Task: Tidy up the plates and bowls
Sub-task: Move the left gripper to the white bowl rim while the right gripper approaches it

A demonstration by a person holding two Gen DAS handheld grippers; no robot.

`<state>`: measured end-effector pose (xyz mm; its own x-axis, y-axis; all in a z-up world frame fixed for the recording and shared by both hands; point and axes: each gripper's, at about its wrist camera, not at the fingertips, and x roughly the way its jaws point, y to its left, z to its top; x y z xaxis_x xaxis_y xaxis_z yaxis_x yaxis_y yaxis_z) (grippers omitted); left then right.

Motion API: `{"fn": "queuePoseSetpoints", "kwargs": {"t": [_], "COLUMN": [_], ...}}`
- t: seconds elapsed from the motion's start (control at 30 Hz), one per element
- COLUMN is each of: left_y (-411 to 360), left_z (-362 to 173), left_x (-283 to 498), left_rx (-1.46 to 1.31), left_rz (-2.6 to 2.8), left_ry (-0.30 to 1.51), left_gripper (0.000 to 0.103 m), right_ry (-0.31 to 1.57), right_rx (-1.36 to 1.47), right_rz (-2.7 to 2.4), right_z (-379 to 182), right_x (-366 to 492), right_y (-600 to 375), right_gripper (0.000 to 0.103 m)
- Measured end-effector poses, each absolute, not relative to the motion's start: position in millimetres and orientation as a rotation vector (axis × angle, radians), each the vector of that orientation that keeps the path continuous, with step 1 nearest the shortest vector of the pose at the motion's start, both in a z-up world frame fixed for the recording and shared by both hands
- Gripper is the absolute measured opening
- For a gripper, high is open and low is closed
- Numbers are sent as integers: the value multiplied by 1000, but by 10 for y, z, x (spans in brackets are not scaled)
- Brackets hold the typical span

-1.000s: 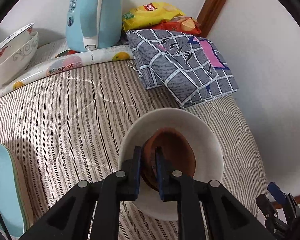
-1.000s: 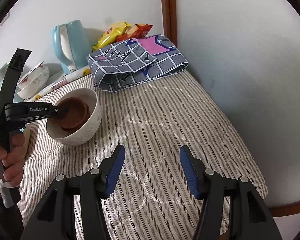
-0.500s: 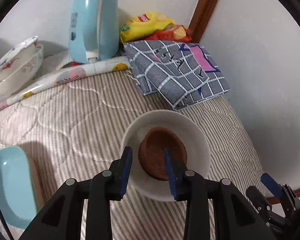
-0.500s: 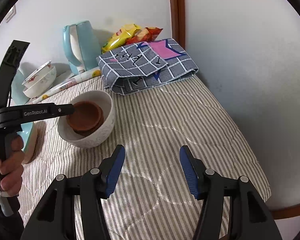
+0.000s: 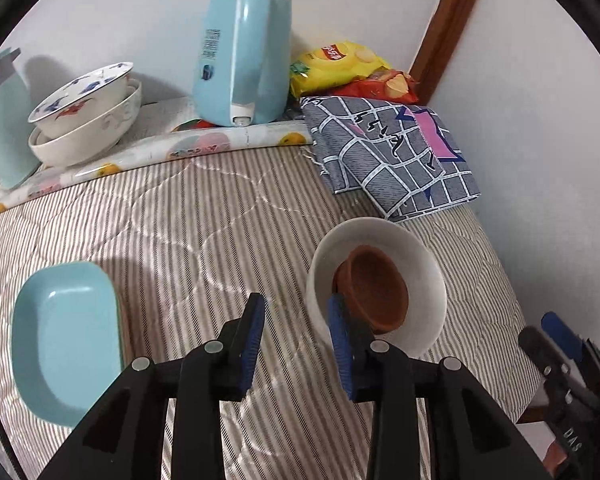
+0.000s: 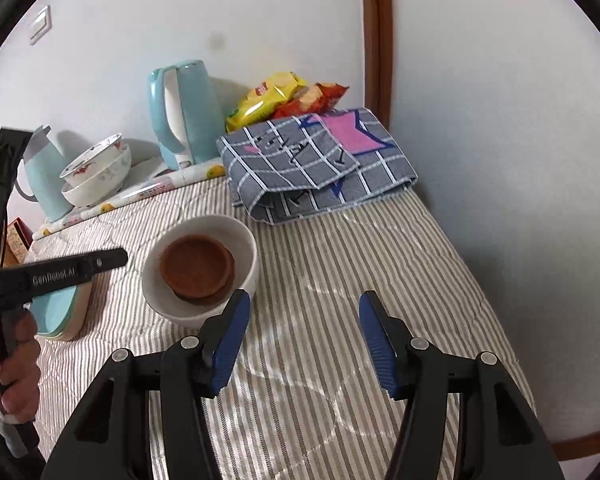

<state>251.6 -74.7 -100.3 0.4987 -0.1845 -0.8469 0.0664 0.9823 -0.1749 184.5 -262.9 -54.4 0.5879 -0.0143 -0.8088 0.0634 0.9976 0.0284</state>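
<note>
- Left gripper fingers spread, empty, lower centre.
- Right gripper fingers spread, empty.
- Brown bowl sits inside white bowl, centre right.

A pale blue electric kettle stands upright against the white wall, on a fruit-printed sheet laid along the far edge of a striped quilted cover. Just beside it lie a yellow crisp packet and a red one, partly behind a folded grey checked cloth with a pink patch.
</note>
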Motion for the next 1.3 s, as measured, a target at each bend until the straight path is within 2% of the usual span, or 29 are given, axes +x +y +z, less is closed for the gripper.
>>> {"fn": "queuePoseSetpoints", "kwargs": {"t": [0.37, 0.93, 1.1, 1.23, 1.3], "left_y": [-704, -814, -860, -904, -906], "left_z": [-1012, -1326, -1402, -1474, -1509], "left_x": [2452, 2871, 2939, 2994, 3018], "left_rx": [-158, -163, -151, -130, -131], "left_rz": [-144, -121, -111, -103, -102], "left_ry": [1041, 1147, 1166, 1183, 1189], "left_gripper": [31, 31, 31, 31, 31], "right_ry": [945, 1117, 1178, 1218, 1229], "right_rx": [58, 122, 76, 28, 39], "right_rz": [-5, 111, 85, 69, 67], "right_z": [-536, -1111, -1273, -1375, -1423], "right_x": [1998, 2644, 2795, 2858, 2880], "right_y": [-2597, -2449, -2378, -2327, -2334], "right_gripper": [57, 57, 42, 35, 35]}}
